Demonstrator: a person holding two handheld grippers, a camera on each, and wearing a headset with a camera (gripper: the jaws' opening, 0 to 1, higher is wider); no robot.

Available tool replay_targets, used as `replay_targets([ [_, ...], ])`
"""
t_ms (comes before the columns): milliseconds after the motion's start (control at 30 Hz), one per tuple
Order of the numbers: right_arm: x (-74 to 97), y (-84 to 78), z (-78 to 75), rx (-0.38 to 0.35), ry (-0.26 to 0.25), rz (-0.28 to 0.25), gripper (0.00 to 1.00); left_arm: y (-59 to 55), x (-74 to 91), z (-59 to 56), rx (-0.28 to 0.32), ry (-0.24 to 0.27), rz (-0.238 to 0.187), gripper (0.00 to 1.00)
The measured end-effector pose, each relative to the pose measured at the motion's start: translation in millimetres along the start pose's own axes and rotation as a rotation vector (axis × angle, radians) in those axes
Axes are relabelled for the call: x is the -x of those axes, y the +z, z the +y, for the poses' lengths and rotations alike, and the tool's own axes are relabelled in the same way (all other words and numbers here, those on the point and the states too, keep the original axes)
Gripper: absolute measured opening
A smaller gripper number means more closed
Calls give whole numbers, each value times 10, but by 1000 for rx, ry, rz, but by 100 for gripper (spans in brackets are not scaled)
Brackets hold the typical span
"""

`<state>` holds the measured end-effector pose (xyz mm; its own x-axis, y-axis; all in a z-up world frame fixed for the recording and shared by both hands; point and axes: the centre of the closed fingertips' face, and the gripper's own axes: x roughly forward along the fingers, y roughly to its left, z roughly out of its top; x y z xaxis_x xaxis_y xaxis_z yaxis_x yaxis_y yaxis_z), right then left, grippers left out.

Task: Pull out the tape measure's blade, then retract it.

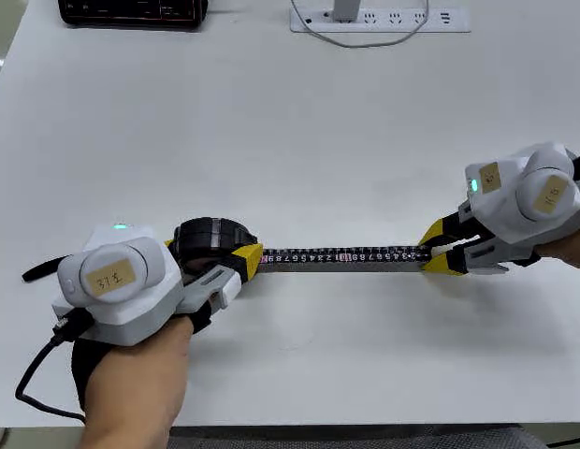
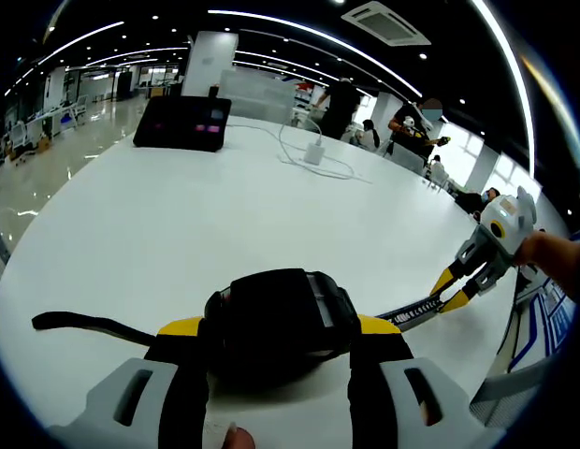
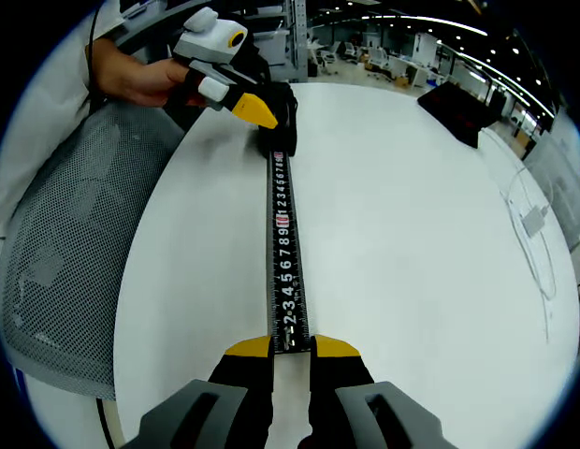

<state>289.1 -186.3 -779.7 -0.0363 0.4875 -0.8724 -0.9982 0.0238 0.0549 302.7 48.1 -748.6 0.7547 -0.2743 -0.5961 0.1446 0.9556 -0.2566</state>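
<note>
Tape measure (image 1: 213,238) clamped in left tongs (image 1: 209,253); blade (image 1: 341,254) pinched by right tongs (image 1: 430,250).

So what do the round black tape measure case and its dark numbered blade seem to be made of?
Round black tape measure case: moulded plastic, possibly rubber-coated; matte with ribbed bands. Dark numbered blade: likely thin painted steel; it runs flat and straight with printed digits, though the metal isn't visible.
</note>
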Motion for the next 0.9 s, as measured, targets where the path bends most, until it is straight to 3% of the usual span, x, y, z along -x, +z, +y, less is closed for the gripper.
replay_targets([
  [900, -91, 165, -3, 7, 23, -13, 10, 0, 7, -6, 12, -3, 0, 56],
])
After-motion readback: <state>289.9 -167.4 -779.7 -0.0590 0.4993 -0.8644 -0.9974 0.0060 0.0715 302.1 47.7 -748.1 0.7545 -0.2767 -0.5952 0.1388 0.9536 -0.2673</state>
